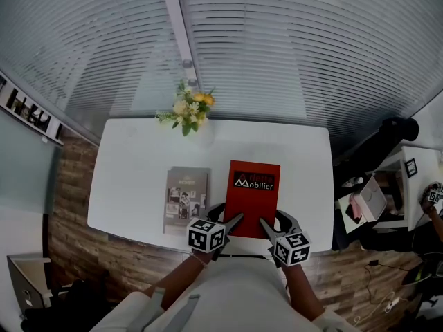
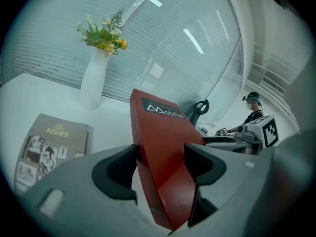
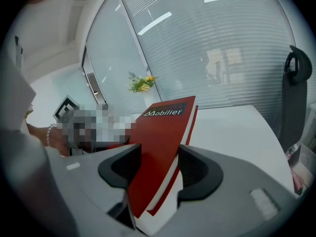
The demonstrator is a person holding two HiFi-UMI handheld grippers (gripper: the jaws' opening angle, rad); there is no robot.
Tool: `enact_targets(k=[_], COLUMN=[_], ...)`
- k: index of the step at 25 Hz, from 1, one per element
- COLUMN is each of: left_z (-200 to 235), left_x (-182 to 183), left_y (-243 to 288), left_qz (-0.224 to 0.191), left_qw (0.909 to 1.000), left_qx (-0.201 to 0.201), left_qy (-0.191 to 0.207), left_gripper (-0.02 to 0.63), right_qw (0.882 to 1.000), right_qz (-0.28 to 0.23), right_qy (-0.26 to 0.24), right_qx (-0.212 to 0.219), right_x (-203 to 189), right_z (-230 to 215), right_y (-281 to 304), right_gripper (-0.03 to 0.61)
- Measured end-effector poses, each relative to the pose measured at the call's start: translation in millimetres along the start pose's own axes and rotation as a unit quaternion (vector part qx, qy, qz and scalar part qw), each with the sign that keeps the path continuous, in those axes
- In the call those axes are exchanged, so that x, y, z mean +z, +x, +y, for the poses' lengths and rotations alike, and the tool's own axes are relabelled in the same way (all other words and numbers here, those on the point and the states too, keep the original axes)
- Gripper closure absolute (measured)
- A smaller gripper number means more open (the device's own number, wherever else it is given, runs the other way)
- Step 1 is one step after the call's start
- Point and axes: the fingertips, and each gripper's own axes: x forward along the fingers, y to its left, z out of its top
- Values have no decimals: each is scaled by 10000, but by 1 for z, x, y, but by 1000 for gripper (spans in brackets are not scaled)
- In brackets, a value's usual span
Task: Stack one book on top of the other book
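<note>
Left gripper (image 1: pixel 227 216): its fingers are clamping the near left corner of the red book (image 1: pixel 252 198), one finger on each face.
Right gripper (image 1: pixel 275 221): its fingers are pinching the near right corner of the same book, cover on one side and back on the other.
Red book: it is being held by its near edge over the near right part of the desk (image 1: pixel 131 164), cover up. The near end is looking tipped up off the surface. Whether the far end is clear of the desk I cannot tell.
Grey book (image 1: pixel 187 198): it is lying flat and untouched just left of the red book, with a narrow strip of desk showing between them.
Vase of flowers (image 1: pixel 187 113): it is standing at the far edge, beyond the grey book.
Done so far: the two-handed grasp is looking secure, and nothing is stacked yet.
Remaining: the red book is waiting to be carried left over the grey one, set down squarely and released.
</note>
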Motion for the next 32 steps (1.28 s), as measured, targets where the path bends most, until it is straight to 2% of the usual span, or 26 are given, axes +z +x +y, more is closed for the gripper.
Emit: enact_targets(k=[13,32], left_z=[-17,-53], left_x=[4,-18], left_y=[-5,0], left_qz=[-147,-263], left_qw=[9997,9992], left_qx=[153,311], left_qy=[105,40], left_gripper=[302,302], right_qw=[9998,9997], right_qz=[-159,-156], right_qy=[-40,-93], right_qx=[84,182], right_x=[2,-15], right_z=[-2,-16], right_y=[-16,-50], right_gripper=[351,351])
